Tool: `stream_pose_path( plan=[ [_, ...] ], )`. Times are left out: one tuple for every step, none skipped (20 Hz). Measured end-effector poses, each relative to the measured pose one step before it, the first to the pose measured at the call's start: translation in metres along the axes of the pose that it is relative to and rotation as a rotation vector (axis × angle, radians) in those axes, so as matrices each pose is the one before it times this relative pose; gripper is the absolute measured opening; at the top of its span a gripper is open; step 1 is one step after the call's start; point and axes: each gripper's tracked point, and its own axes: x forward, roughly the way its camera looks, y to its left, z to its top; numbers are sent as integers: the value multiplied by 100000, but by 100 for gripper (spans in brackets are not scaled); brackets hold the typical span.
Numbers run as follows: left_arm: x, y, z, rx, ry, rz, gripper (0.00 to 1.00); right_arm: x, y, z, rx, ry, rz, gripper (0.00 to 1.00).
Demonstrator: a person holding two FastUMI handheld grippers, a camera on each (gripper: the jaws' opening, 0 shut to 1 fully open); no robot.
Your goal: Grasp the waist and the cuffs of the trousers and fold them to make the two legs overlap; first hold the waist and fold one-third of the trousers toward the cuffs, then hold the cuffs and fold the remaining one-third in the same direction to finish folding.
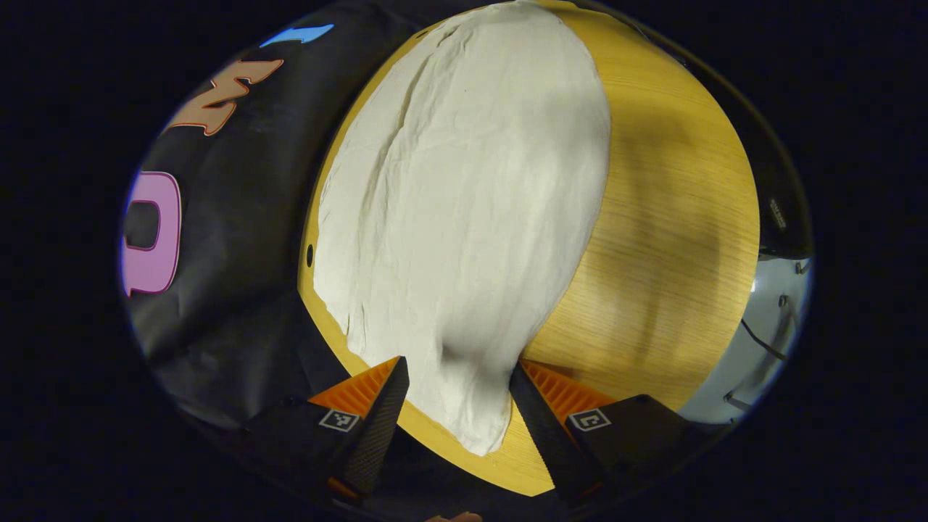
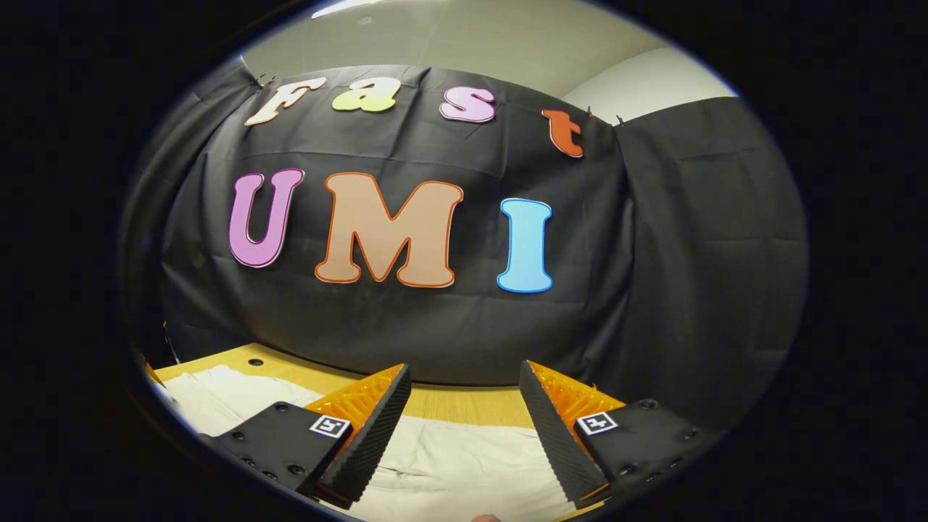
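Note:
Cream trousers (image 1: 464, 217) lie flat and lengthwise on the wooden table (image 1: 667, 239) in the left gripper view, one end reaching toward the table's near edge. My left gripper (image 1: 458, 377) hovers open above that near end, a finger on either side of the cloth, not touching it. In the right gripper view the trousers (image 2: 464, 457) spread across the table (image 2: 464, 402) below my right gripper (image 2: 464, 384). That gripper is open with nothing between its fingers, and it faces the booth wall.
The black cloth wall (image 2: 449, 319) stands close behind the table's far edge. In the left gripper view bare wood lies to the right of the trousers, with pale floor (image 1: 768, 341) and cables beyond the table's edge. A small hole (image 2: 255, 361) marks the tabletop.

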Motion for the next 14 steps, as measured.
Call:
stream_pose_path(
  plan=[
    [115,233,6,-237,576,279,88,92,-47,-84,-286,217,74,97],
    [171,-422,-80,-1536,333,-1655,88,19,-98,-197,-467,307,63,97],
    [159,-593,-23,-1524,780,-1238,80,23,-69,64,-663,140,14,97],
    [15,-192,186,603,97,59,69,95,-253,-18,-866,130,-99,97],
    [-8,-296,126,1434,585,-71,54,-38,-283,-51,-917,133,-305,97],
    [91,-198,-26,1332,492,-229,48,-54,-473,-314,-719,303,-391,97],
    [207,-268,28,886,449,-473,36,42,-305,-252,-656,843,-257,97],
    [-162,-382,-20,-82,239,-702,31,78,-263,-419,-1022,1416,-262,97],
    [31,-360,24,-1240,340,-816,20,34,-273,-560,-1412,1645,280,97],
    [-208,-134,-7,-1253,465,-309,15,-15,-405,-635,-1946,1545,415,97],
    [34,69,-64,-582,963,-6,5,-26,-485,-539,-2540,1092,327,97],
    [26,-74,-2,-301,355,-128,4,-134,-489,-610,-3208,857,185,97],
    [63,48,80,153,284,110,3,-286,-511,-583,-4052,75,784,98],
    [-9,-80,56,474,-187,217,3,-207,-538,-627,-5055,-228,934,98]
  ],
)
